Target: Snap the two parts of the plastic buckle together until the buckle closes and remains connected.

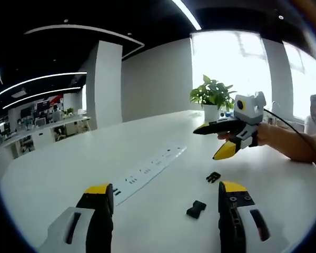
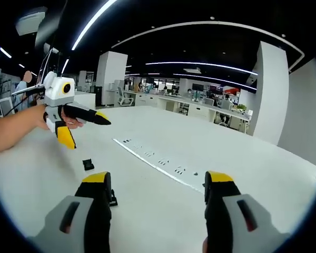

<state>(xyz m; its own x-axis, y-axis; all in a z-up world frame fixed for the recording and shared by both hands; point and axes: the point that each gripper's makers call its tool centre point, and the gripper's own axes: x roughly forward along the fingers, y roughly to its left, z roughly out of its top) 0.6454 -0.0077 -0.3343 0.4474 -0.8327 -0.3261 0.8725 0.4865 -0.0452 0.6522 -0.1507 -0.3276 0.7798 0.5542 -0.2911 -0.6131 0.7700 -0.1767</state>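
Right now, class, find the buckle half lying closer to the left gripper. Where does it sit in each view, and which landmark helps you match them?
Left gripper view: the buckle half lies low, right of centre, on the white table between the two raised jaws.
Right gripper view: it lies left of centre, below the left gripper.
Shared landmark: the marked strip set along the table.

The right gripper (image 2: 157, 184) hangs wide open over the white counter (image 2: 163, 211). One buckle part (image 2: 88, 165) lies far left, another (image 2: 112, 199) beside its left finger. The left gripper (image 2: 87, 129) hovers, fingers parted.
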